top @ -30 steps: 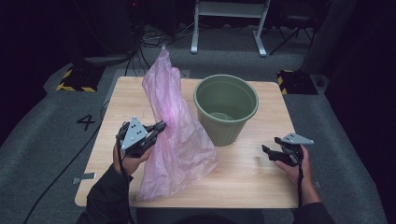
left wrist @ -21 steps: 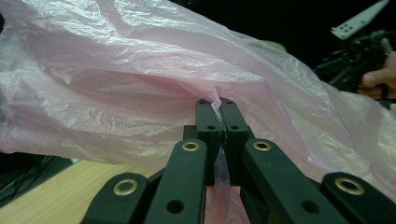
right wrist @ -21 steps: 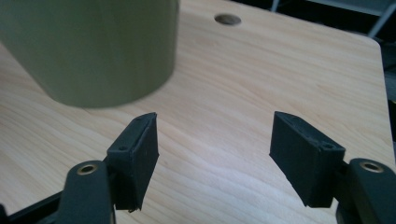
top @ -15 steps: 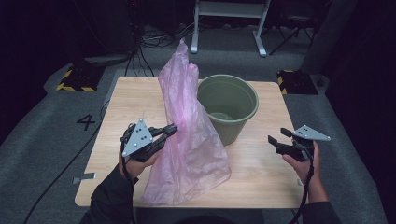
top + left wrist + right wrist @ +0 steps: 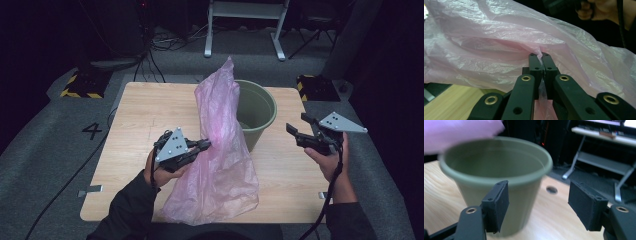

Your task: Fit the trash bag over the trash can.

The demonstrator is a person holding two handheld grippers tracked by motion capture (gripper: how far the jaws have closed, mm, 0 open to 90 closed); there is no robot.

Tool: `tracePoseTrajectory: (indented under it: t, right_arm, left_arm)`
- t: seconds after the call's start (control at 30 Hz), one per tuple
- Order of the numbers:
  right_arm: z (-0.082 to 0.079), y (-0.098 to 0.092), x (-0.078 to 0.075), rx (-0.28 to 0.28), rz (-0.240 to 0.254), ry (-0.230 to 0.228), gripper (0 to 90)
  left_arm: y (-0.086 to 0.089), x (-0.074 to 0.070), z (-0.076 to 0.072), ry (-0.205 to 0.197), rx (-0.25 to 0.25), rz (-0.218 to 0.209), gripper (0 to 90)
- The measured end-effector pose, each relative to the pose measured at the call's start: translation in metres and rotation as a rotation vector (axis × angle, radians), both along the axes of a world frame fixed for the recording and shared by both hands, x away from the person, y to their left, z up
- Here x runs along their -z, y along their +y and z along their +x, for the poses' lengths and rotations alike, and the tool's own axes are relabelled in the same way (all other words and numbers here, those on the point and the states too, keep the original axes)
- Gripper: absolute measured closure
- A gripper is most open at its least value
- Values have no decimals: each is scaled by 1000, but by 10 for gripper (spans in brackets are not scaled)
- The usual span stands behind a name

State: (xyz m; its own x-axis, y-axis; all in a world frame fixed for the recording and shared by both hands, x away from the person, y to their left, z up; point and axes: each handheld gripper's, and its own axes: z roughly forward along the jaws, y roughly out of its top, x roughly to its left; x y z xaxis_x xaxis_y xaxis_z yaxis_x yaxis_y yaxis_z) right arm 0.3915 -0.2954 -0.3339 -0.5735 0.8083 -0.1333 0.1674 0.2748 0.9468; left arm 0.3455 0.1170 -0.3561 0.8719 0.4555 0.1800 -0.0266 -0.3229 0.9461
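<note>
A thin, see-through pink plastic bag [image 5: 220,150] is showing pale, shiny creases, and beside it a bucket [image 5: 257,112] is showing a dull olive green inside and out. The table [image 5: 135,115] is showing light wood with a fine grain. Both grippers, left [image 5: 202,146] and right [image 5: 295,127], are showing black jaws and grey plates. The floor mat [image 5: 55,150] is showing grey with a black number four
</note>
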Motion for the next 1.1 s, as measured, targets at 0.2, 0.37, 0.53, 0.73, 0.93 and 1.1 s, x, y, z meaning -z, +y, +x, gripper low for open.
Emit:
tracePoseTrajectory:
  t: [0.2,0.37,0.53,0.73,0.93,1.1]
  right_arm:
    - [4,36,-29,-78,-22,-47,335]
    - [5,69,-49,-152,-31,-83,331]
    - [7,107,-66,-226,-86,-112,314]
    - [20,143,-68,-244,-171,-87,297]
    - [48,169,-59,-216,-292,-6,341]
    - [68,177,-48,-244,-371,107,676]
  left_arm:
    - [-11,1,6,10,29,39,890]
    - [-17,-2,10,10,31,60,890]
    - [-22,-1,13,19,29,82,890]
    - [-23,2,20,22,18,104,890]
    - [-23,4,24,25,16,111,890]
    - [-18,4,28,20,-5,109,890]
